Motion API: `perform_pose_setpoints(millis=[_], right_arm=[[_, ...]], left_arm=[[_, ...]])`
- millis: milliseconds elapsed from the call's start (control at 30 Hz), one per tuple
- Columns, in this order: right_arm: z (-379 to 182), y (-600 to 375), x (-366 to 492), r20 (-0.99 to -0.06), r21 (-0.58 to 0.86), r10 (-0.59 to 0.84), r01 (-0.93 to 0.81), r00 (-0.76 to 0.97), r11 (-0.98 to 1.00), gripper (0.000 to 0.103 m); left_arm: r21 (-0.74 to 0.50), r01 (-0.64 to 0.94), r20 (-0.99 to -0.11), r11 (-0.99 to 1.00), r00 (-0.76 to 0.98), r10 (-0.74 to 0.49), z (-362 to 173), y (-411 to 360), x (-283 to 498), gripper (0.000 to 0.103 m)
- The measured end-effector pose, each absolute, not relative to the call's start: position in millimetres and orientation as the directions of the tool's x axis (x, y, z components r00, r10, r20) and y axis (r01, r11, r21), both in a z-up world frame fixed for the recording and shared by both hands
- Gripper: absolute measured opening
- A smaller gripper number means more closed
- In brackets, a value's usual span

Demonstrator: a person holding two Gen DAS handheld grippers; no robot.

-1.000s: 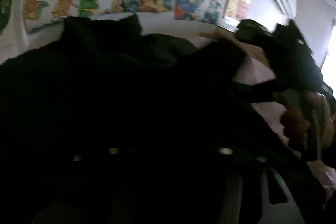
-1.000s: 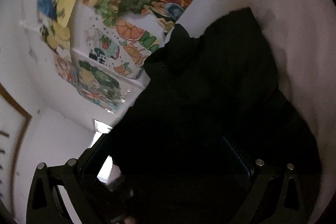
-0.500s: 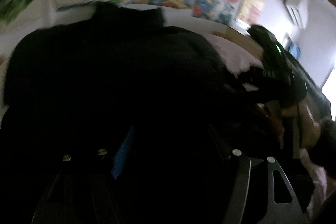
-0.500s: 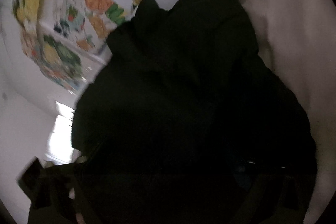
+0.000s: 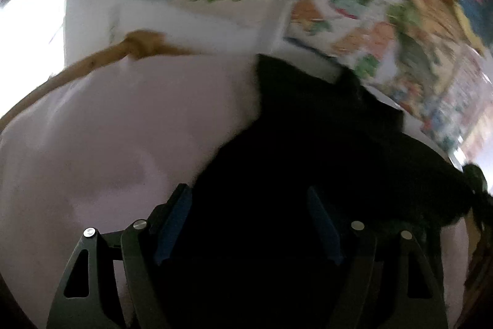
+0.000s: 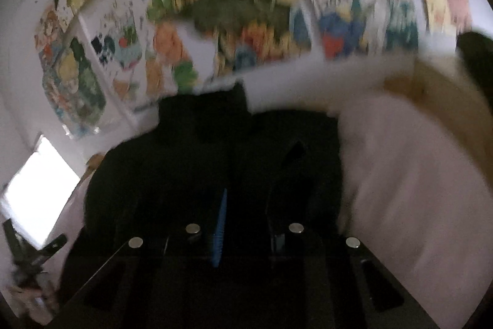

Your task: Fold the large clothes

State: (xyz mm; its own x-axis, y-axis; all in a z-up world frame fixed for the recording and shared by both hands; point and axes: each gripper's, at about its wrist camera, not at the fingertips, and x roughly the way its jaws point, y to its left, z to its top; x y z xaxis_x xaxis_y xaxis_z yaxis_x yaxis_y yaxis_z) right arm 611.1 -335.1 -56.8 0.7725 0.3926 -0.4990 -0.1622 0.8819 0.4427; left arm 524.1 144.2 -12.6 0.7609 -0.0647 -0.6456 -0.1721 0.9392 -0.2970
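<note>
The black garment (image 5: 323,150) lies heaped on the pale sheet (image 5: 92,144) below the posters (image 6: 246,5); it looks soft, limp and fairly thick, likely to sag and slide, so an edge or corner seems the best hold. The left gripper (image 5: 249,224) is opening, cloth between its jaws but unpinched; the right gripper (image 6: 249,224) is closing over dark cloth, grip unclear. No writing is legible; the posters are blurred.

Left tongs (image 5: 246,224) opening over black garment (image 5: 323,144) on pale sheet (image 5: 107,144).
</note>
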Motion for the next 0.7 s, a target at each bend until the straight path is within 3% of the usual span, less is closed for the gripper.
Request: perform_pose_setpoints(millis=[133, 233, 300, 400, 533, 700], right_arm=[[-95.0, -331.4, 626.6, -0.592, 0.398, 0.352, -0.117, 0.725, 0.91, 0.021], [-118.0, -333.6, 635.3, -0.648, 0.374, 0.316, -0.072, 0.693, 0.925, 0.034], [-118.4, -337.0, 635.7, -0.653, 0.353, 0.274, -0.037, 0.706, 0.935, 0.058], [-101.9, -326.1, 623.2, -0.602, 0.182, 0.114, -0.003, 0.791, 0.983, 0.077], [-82.1, -277.7, 604.7, -0.499, -0.06, 0.088, -0.136, 0.862, 0.989, 0.081], [-104.7, -231.6, 605.7, -0.541, -0.199, 0.159, -0.31, 0.826, 0.93, 0.08]], left_arm=[[-0.3, -0.208, -0.659, 0.931, 0.751, -0.045, -20.3, 158.8, 526.1, 0.072], [-0.286, -0.191, -0.658, 0.939, 0.752, -0.048, -20.3, 154.7, 532.6, 0.072], [-0.269, -0.16, -0.638, 0.95, 0.769, -0.051, -15.0, 147.1, 538.3, 0.072], [-0.268, -0.092, -0.588, 0.959, 0.804, -0.087, -7.7, 128.1, 551.4, 0.073], [-0.163, 0.05, -0.537, 0.985, 0.833, -0.131, -10.3, 80.4, 574.2, 0.081], [0.013, 0.066, -0.616, 0.998, 0.787, -0.044, -51.3, 42.3, 600.5, 0.081]])
